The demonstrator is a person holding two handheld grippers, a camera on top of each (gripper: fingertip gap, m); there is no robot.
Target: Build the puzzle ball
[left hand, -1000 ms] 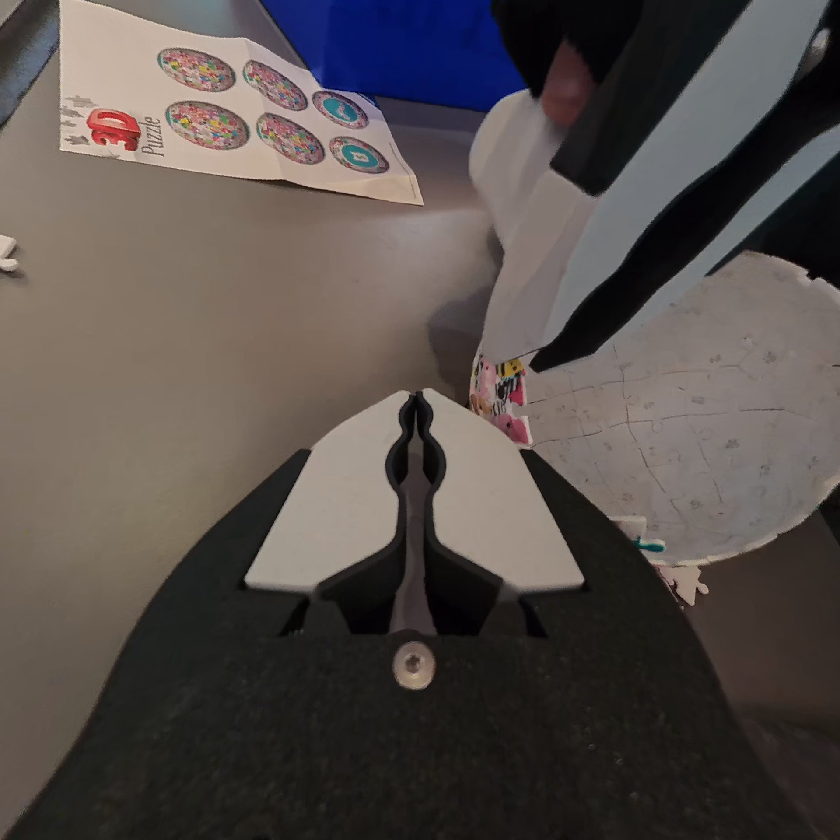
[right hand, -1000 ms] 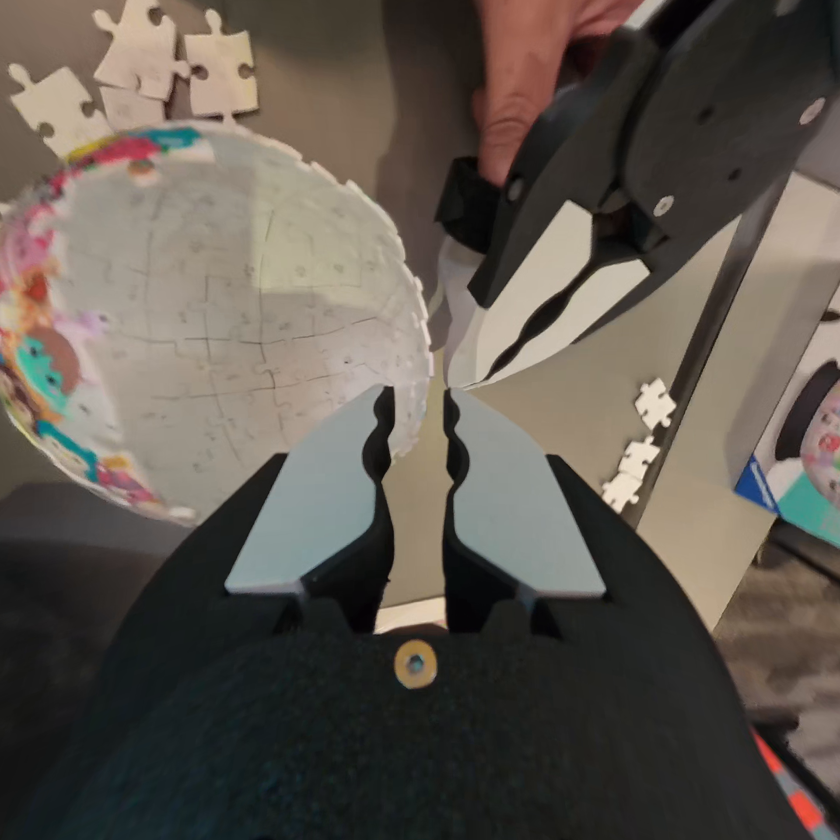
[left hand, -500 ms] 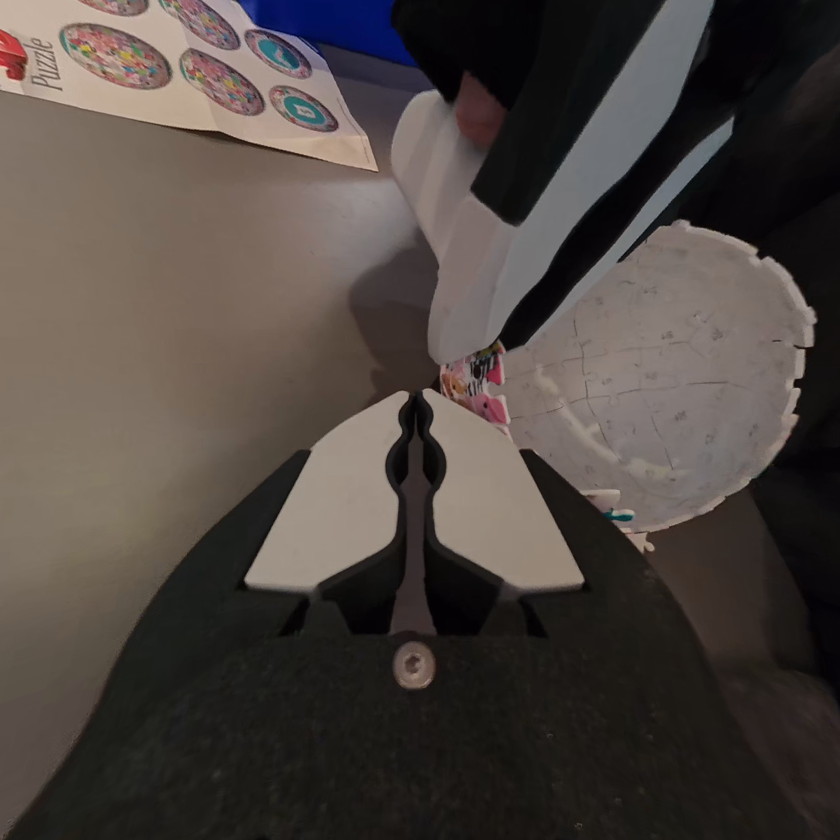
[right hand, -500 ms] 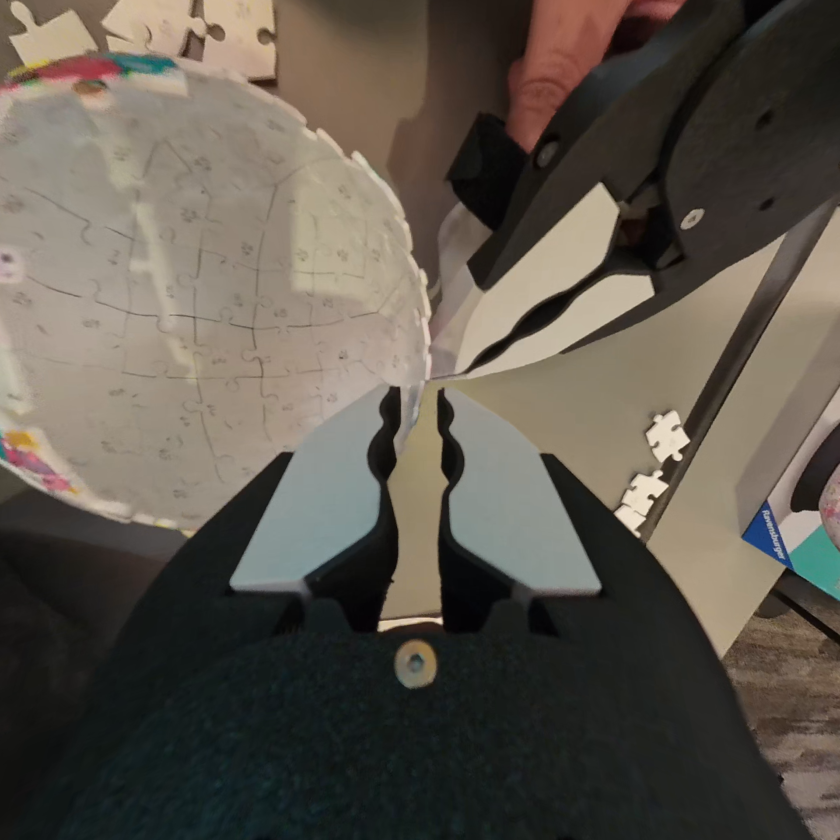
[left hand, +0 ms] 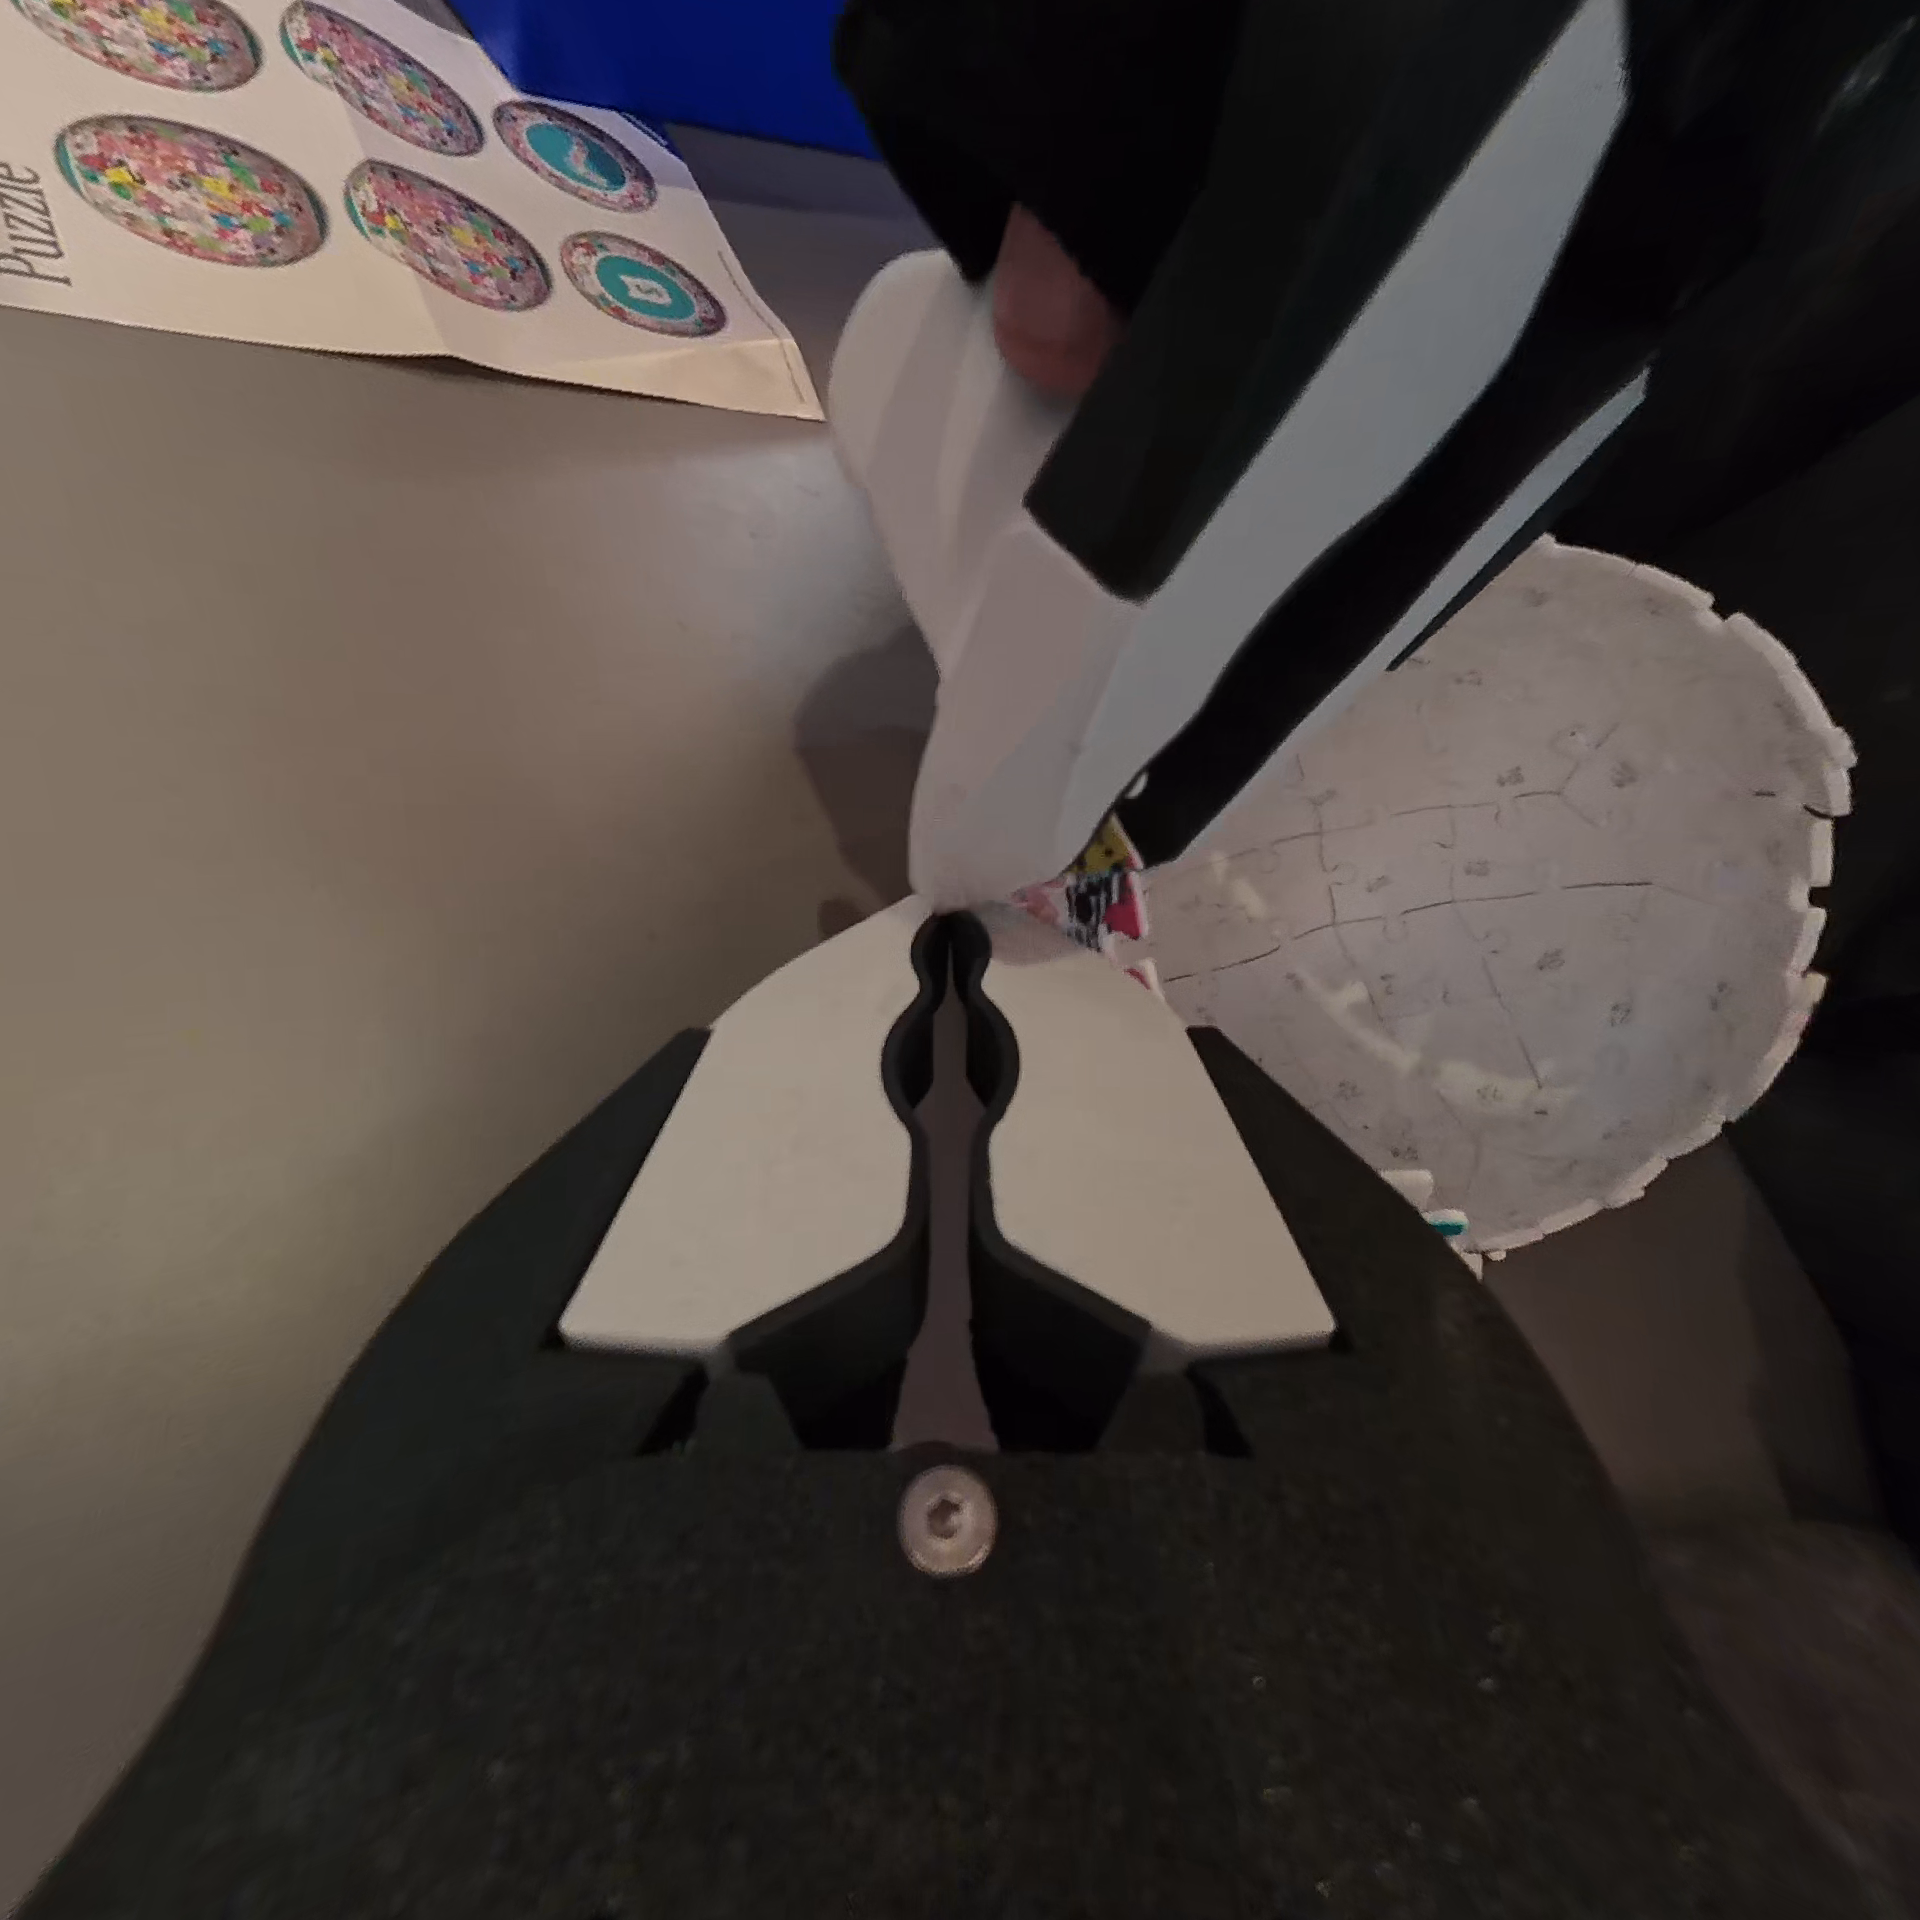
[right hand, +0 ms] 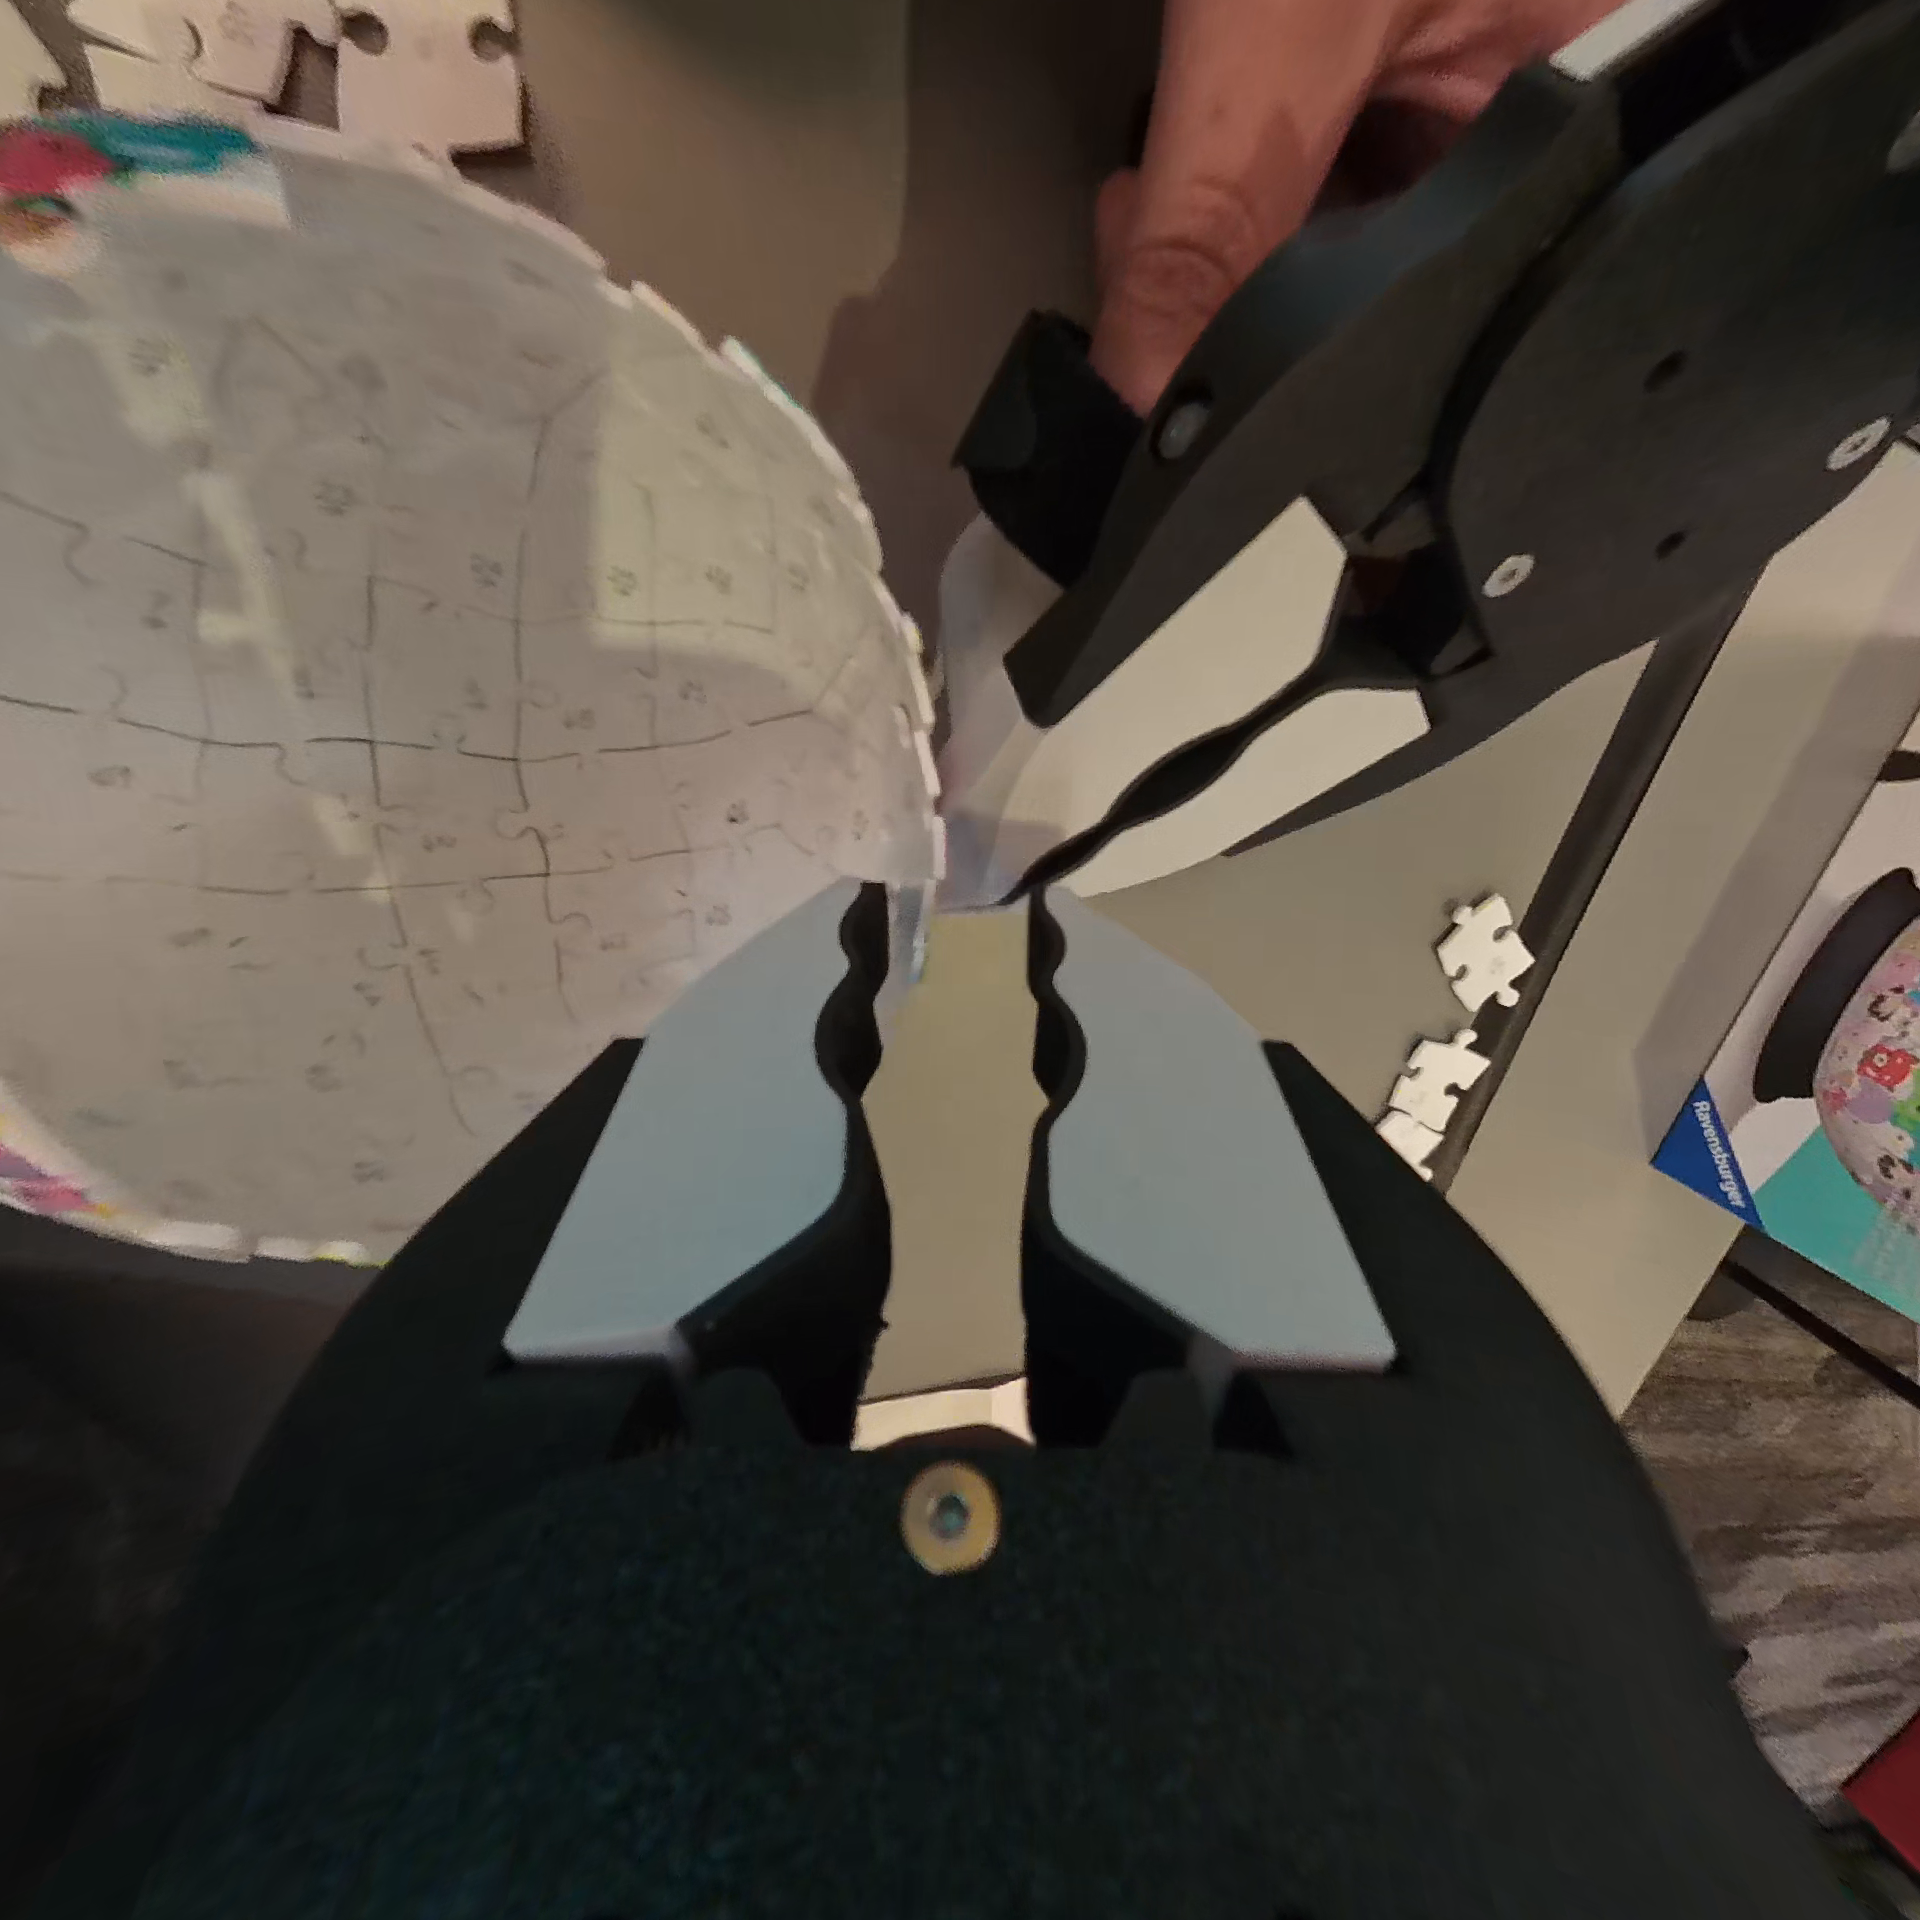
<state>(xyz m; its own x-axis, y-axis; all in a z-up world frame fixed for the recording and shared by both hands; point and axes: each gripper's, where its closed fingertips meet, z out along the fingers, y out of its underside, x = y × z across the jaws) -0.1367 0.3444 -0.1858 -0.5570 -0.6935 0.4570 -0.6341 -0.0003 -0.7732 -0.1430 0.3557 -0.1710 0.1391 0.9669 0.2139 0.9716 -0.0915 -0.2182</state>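
Observation:
The puzzle ball (right hand: 364, 727) is a half-built shell, white inside and coloured outside, held off the grey table (left hand: 364, 727). It also shows in the left wrist view (left hand: 1507, 935). My right gripper (right hand: 956, 904) straddles its rim: the jaws stand a narrow gap apart, with the rim lying against the left finger (right hand: 748, 1091), which is inside the bowl. My left gripper (left hand: 951, 925) is shut, with nothing visible between its tips, and its tips touch the right gripper's tips at the rim. The left gripper (right hand: 1023, 888) comes in from the upper right in the right wrist view. The right gripper (left hand: 1049, 873) crosses the left wrist view.
A folded instruction sheet (left hand: 364, 208) lies at the back left, with a blue object (left hand: 644, 62) behind it. Loose white pieces lie near the table edge (right hand: 1486, 951) and beyond the ball (right hand: 416, 62). The puzzle box (right hand: 1818, 1174) stands past the table edge. A hand (right hand: 1247, 208) holds the left gripper. The tips of both grippers are at nearly the same place.
The two grippers have closed in until their tips meet at the ball's rim. The ball has tilted and come closer to the right camera. The right jaws have widened slightly.

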